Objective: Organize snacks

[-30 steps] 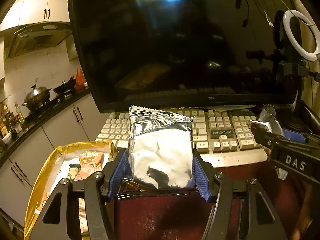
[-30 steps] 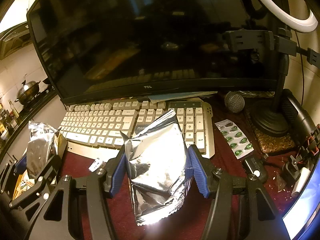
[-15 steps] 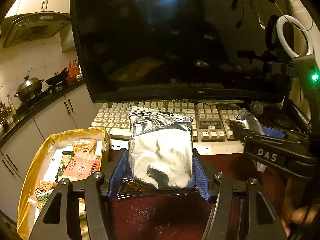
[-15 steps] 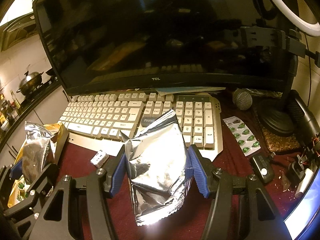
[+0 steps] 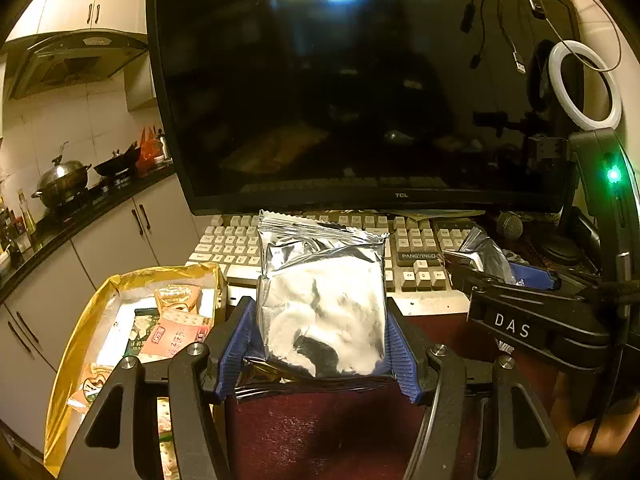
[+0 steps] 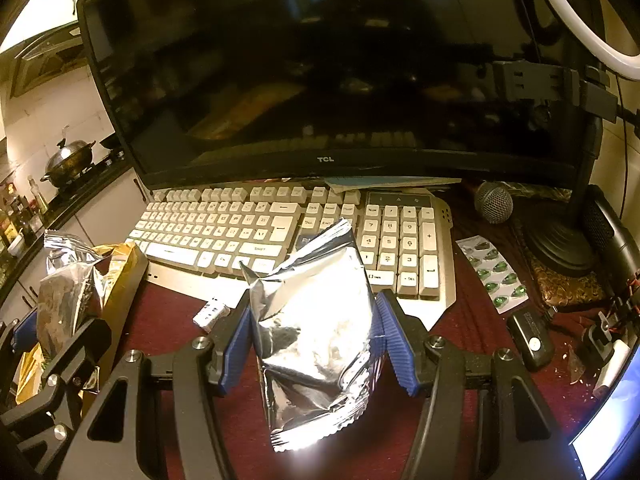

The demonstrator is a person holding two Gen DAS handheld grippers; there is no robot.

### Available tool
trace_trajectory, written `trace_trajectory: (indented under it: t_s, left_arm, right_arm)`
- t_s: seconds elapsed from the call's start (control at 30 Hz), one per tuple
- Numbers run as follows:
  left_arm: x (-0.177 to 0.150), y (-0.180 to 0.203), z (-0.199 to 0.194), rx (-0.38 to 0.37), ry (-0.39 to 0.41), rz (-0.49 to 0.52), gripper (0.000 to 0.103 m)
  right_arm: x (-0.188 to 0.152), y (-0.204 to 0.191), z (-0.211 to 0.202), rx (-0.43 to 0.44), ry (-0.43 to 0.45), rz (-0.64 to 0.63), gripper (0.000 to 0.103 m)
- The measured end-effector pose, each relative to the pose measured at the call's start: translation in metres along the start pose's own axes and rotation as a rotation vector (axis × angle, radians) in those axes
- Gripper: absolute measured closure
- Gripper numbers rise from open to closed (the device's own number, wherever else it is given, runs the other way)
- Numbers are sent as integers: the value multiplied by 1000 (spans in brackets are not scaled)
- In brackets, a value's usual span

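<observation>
My left gripper (image 5: 318, 340) is shut on a silver foil snack packet (image 5: 324, 300), held upright above the dark red tabletop. Just left of it stands a gold-lined box (image 5: 80, 340) with several snack packets inside. My right gripper (image 6: 314, 340) is shut on a second, crumpled silver foil packet (image 6: 312, 332), its sealed end hanging toward the camera. In the left wrist view the right gripper (image 5: 520, 320) and its packet show at the right. The right wrist view has the left gripper (image 6: 60, 344), its packet and the gold box (image 6: 124, 280) at the left edge.
A beige keyboard (image 6: 280, 236) lies under a large dark monitor (image 6: 320, 80). A microphone (image 6: 494, 202), a green pill blister (image 6: 494, 272), a small black device (image 6: 530, 342) and a ring-light stand (image 6: 560, 240) crowd the right. A small white object (image 6: 210, 312) lies before the keyboard.
Both packets stay gripped. In the left wrist view the gold box has slid further into the frame and the other gripper has drawn closer; in the right wrist view the keyboard sits lower and nearer.
</observation>
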State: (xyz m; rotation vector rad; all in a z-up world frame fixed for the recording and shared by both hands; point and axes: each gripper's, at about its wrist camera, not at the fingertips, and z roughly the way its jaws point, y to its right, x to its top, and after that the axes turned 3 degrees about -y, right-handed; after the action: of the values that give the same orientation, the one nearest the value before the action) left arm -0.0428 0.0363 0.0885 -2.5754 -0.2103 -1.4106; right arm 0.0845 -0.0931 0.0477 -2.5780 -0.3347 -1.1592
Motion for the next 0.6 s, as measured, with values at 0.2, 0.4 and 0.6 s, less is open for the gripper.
trace_trajectory:
  t_s: [0.2,0.4,0.6]
  left_arm:
    - [0,1,-2,6,0,3,37]
    - [2,4,-4,5,5,2,37]
    - [3,4,-3,0,6,6,37]
  right_arm:
    - [0,-1,-5,21,11,2,44]
    - [1,-1,-10,37,21,6,44]
    - [2,-3,-14,55,28,6,44]
